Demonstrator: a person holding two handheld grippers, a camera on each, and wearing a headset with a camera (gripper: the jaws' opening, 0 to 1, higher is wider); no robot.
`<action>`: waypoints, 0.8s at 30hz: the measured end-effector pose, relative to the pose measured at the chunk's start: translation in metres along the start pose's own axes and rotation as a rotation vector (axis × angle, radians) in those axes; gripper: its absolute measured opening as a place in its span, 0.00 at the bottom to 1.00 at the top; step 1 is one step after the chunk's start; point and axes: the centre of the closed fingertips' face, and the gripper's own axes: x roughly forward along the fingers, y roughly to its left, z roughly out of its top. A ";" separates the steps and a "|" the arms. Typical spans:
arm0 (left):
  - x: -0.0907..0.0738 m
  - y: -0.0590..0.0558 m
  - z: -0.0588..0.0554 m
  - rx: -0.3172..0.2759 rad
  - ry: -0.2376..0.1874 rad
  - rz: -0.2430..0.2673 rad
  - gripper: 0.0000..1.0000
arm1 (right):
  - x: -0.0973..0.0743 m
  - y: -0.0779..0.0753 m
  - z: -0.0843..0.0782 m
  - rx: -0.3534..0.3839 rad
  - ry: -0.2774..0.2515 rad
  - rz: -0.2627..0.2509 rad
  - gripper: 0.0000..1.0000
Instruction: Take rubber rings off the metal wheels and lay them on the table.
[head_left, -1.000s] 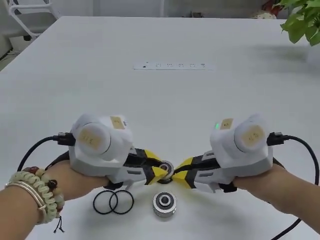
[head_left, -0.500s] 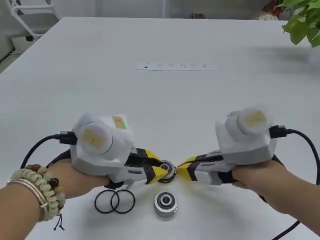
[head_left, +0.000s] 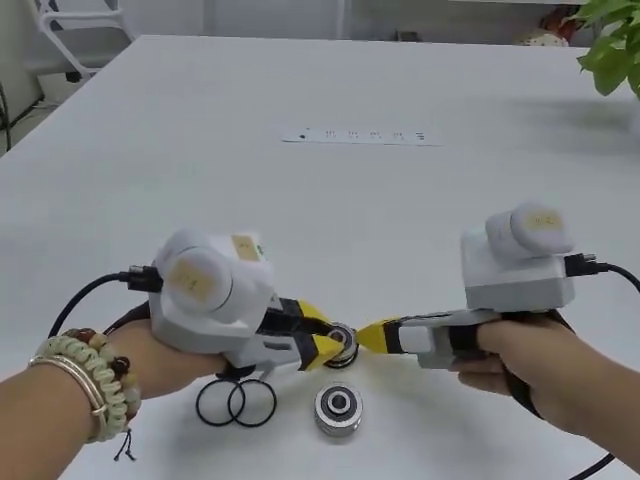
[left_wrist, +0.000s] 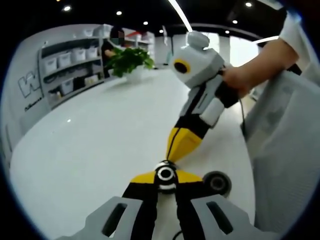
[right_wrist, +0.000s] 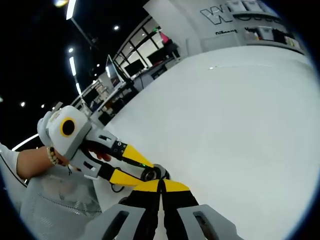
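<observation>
Right tongs (head_left: 370, 336), pinched narrow, now rolling upright, tugging rightward; left tongs (head_left: 326, 346) clamping small silver metal wheel (head_left: 343, 343); peel-off probably starting.

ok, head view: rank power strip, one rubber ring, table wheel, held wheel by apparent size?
1. power strip, despite lying farthest.
2. rubber ring and table wheel: about alike, not ranked.
3. held wheel, partly hidden in the left gripper.
</observation>
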 end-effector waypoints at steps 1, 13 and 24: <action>0.000 0.000 0.000 0.003 0.000 0.001 0.13 | 0.000 0.002 0.001 -0.010 0.002 -0.004 0.00; -0.001 0.001 -0.001 0.007 0.001 0.003 0.13 | 0.002 0.004 0.003 -0.011 0.001 0.003 0.00; -0.001 0.001 -0.001 0.006 -0.003 0.003 0.14 | 0.004 0.007 0.005 -0.026 -0.002 0.019 0.00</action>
